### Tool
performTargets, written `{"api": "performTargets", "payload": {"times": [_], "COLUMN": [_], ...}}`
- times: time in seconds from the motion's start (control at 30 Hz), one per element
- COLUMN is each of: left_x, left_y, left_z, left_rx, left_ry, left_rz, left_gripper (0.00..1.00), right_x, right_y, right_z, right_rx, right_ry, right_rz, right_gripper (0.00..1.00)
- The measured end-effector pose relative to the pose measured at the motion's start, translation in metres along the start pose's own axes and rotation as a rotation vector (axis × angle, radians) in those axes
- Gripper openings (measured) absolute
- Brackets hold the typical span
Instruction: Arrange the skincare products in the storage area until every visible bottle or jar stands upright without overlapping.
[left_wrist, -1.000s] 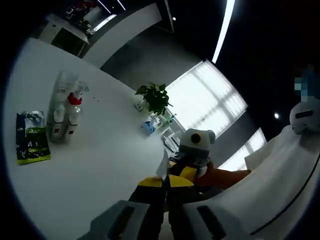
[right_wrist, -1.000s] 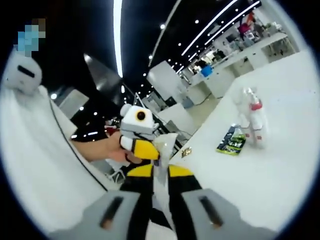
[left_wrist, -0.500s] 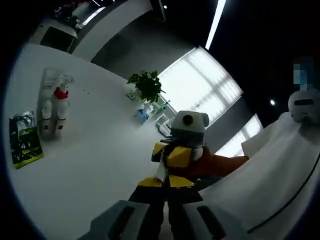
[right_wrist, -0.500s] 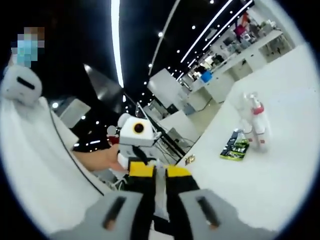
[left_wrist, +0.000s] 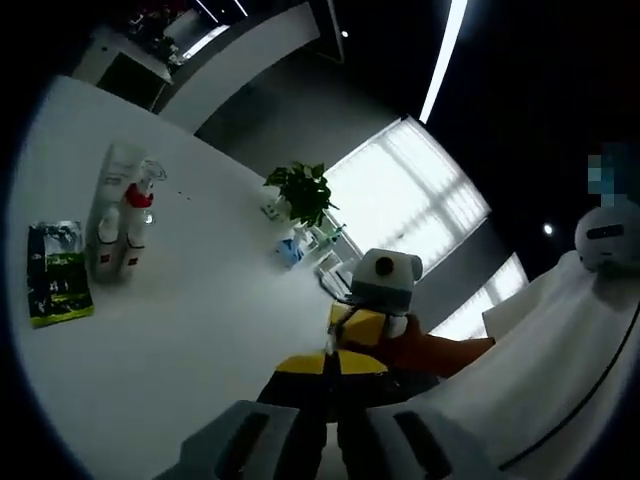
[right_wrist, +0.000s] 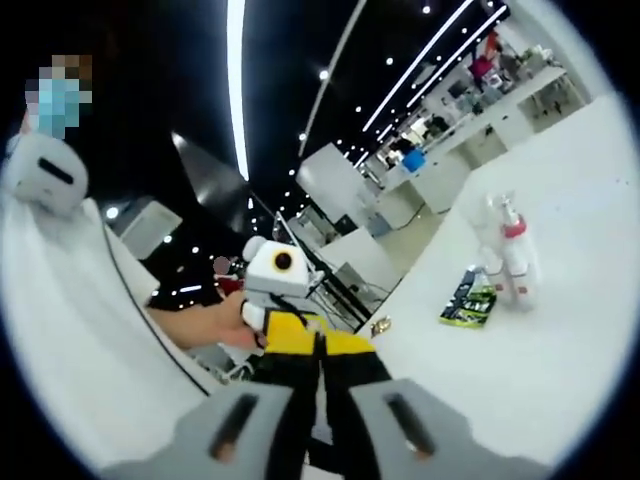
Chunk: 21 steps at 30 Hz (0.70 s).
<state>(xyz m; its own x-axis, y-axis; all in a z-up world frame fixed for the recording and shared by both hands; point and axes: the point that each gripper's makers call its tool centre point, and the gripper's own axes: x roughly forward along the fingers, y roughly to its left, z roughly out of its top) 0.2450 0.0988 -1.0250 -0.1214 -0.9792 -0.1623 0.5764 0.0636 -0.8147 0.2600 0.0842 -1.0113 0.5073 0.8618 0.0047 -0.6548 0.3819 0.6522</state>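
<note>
A cluster of white skincare bottles (left_wrist: 120, 225) stands upright on the white table (left_wrist: 200, 330); one is a spray bottle with a red collar (left_wrist: 141, 198). A green sachet (left_wrist: 58, 272) lies flat beside them. My left gripper (left_wrist: 335, 372) is shut with nothing in it, well away from the bottles, near the table's edge. My right gripper (left_wrist: 362, 322) meets it tip to tip, held by a hand. In the right gripper view the same bottles (right_wrist: 505, 255) and sachet (right_wrist: 468, 297) sit far off, my right gripper (right_wrist: 320, 350) is shut, and the left gripper (right_wrist: 290, 328) faces it.
A potted plant (left_wrist: 305, 192) and small items stand at the table's far edge. A small gold object (right_wrist: 380, 322) lies near the table's edge. A person in a white garment (left_wrist: 560, 350) stands close behind the grippers. Bare table lies between grippers and bottles.
My right gripper's jaws, apart a second ago, are now together. Both views have swung a little with the hands. The bottles and sachet have not moved.
</note>
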Motion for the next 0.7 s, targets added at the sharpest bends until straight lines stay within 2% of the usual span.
{"api": "performTargets", "payload": {"times": [0.07, 0.13, 0.2, 0.23, 0.33, 0.37, 0.43, 0.47, 0.57, 0.7], "left_x": [-0.001, -0.002, -0.003, -0.003, -0.003, -0.002, -0.002, -0.002, 0.001, -0.002], "left_y": [-0.001, -0.003, -0.002, 0.000, 0.001, 0.000, 0.001, 0.002, 0.004, 0.001], "left_z": [0.004, 0.010, 0.009, 0.008, 0.009, 0.010, 0.012, 0.011, 0.000, -0.002], "left_rx": [-0.001, -0.027, -0.023, -0.019, -0.024, -0.028, -0.048, -0.060, -0.041, -0.038], "left_ry": [-0.026, -0.063, -0.056, -0.048, -0.064, -0.077, -0.100, -0.101, -0.056, -0.070], "left_rz": [-0.007, -0.026, -0.014, -0.002, 0.003, 0.003, 0.000, 0.000, 0.018, 0.004], "left_gripper": [0.00, 0.00, 0.00, 0.00, 0.00, 0.01, 0.03, 0.04, 0.08, 0.00], "right_x": [0.001, 0.002, 0.002, 0.002, 0.003, 0.002, 0.002, 0.001, 0.000, 0.002], "right_y": [0.000, -0.001, 0.003, 0.008, 0.006, 0.004, 0.003, 0.004, 0.004, 0.002], "right_z": [-0.003, -0.012, -0.016, -0.017, -0.018, -0.015, -0.013, -0.009, -0.005, -0.008], "right_rx": [0.019, 0.017, 0.009, -0.009, -0.004, 0.043, 0.064, 0.081, 0.104, 0.111], "right_ry": [0.011, 0.051, 0.067, 0.067, 0.067, 0.040, 0.018, -0.023, -0.053, -0.052], "right_rz": [0.004, -0.007, 0.009, 0.027, 0.003, 0.004, 0.006, 0.008, 0.012, 0.003], "right_gripper": [0.05, 0.09, 0.02, 0.01, 0.00, 0.00, 0.00, 0.00, 0.00, 0.01]}}
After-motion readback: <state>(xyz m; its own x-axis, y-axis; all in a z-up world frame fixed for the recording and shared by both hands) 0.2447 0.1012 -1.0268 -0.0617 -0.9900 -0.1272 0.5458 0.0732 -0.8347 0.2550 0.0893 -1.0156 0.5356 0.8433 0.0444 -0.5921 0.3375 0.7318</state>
